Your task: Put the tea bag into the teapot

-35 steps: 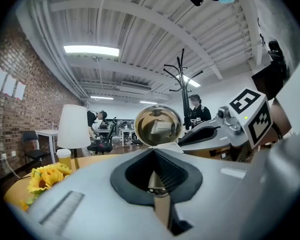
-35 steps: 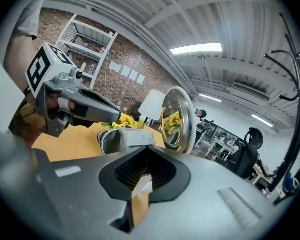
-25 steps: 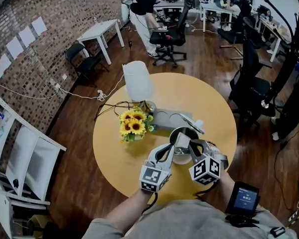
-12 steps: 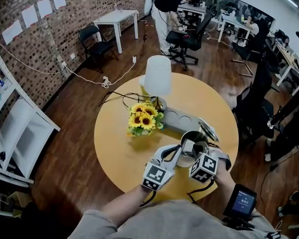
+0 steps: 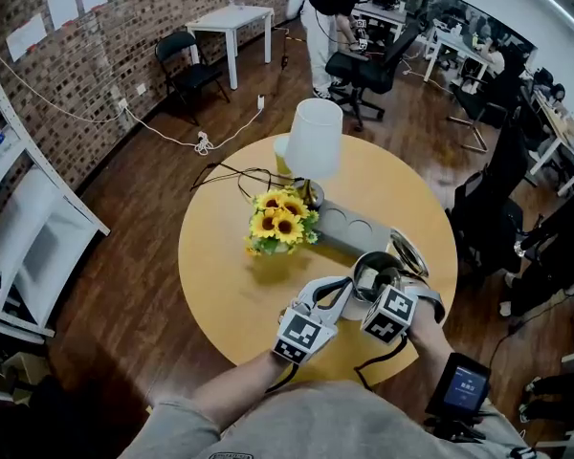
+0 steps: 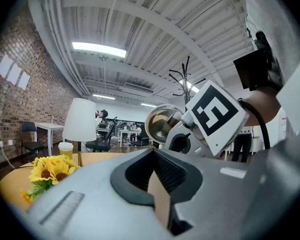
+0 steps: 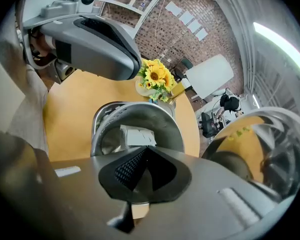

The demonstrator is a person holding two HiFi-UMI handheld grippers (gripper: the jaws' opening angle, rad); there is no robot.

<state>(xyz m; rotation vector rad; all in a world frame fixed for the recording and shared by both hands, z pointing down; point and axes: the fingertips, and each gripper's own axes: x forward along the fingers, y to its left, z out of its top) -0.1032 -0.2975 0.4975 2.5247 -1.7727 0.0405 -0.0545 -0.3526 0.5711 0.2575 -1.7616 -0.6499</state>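
Jaws on both grippers pressed together, nothing from the task between them. A thin tan strip shows at the seam in each gripper view; since it looks the same on both, I judge it to be jaw lining rather than a held item. The round yellow counter [image 5: 220,266] carries everything. Toward its far edge stands a white-shaded lamp [image 5: 316,140], with a grey slab with round recesses [image 5: 354,229] and a bunch of sunflowers [image 5: 282,220] nearer the middle. All three are well apart from the work, likely so the near side stays free. The metal teapot [image 7: 155,116] stands near the counter's near-right edge, close to the person, where either gripper can reach it. Its lid [image 5: 408,252] is off and lies just beside it on the right-edge side, which is why the mouth is open. The right gripper [image 7: 146,151] hangs directly above that mouth and looks straight down into it, a pose that suits dropping something in rather than gripping the pot. The left gripper [image 6: 152,154] sits just beside the teapot on its left, pointing across at the right gripper. It does not appear to touch the pot; I judge it is simply parked clear of the opening. The tea bag [image 7: 135,135], a white paper packet, lies inside the teapot below the rim. Judgement: placement looks done, and only the lid remains off.
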